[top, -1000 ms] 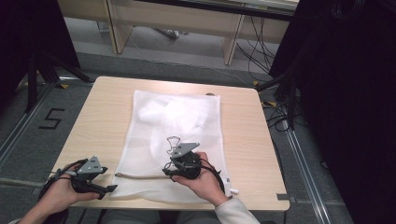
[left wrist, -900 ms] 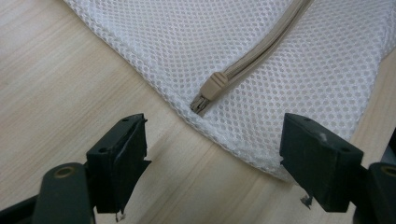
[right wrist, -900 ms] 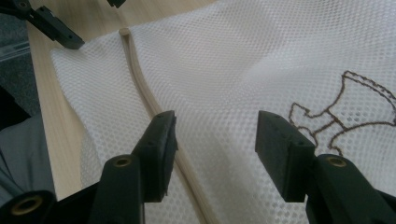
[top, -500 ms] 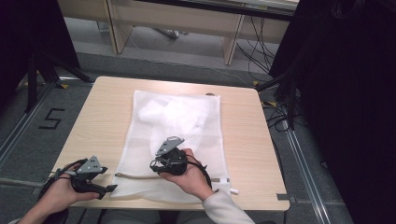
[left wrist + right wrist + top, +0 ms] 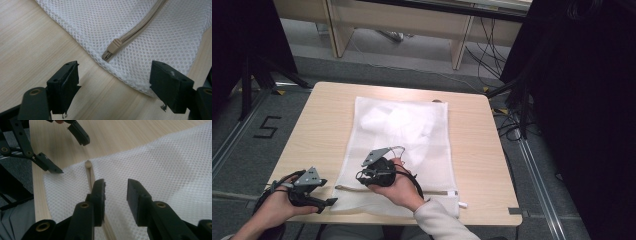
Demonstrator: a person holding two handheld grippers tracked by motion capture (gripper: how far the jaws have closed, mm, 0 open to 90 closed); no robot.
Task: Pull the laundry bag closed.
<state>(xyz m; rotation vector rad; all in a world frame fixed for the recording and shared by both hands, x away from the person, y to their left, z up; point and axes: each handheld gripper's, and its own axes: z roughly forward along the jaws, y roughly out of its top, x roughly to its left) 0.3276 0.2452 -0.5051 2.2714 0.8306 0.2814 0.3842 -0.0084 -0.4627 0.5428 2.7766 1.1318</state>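
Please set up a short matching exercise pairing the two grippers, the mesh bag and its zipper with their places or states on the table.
Things:
1. left gripper
2. right gripper
3. mesh bag
4. zipper

Places or states:
A. beige strip along the bag's near edge
B. white, lying flat on the table
C. open wide, at the bag's near corner
D. over the bag, fingers a narrow gap apart

Pairs: 1-C, 2-D, 3-B, 4-A

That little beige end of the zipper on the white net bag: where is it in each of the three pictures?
High view: the zipper end lies at the mesh bag's near left corner, between the left claw and the right claw.
Left gripper view: just above centre, ahead of the open jaws.
Right gripper view: upper left of centre, beyond the jaws.
Shared landmark: the beige zipper tape running from it.
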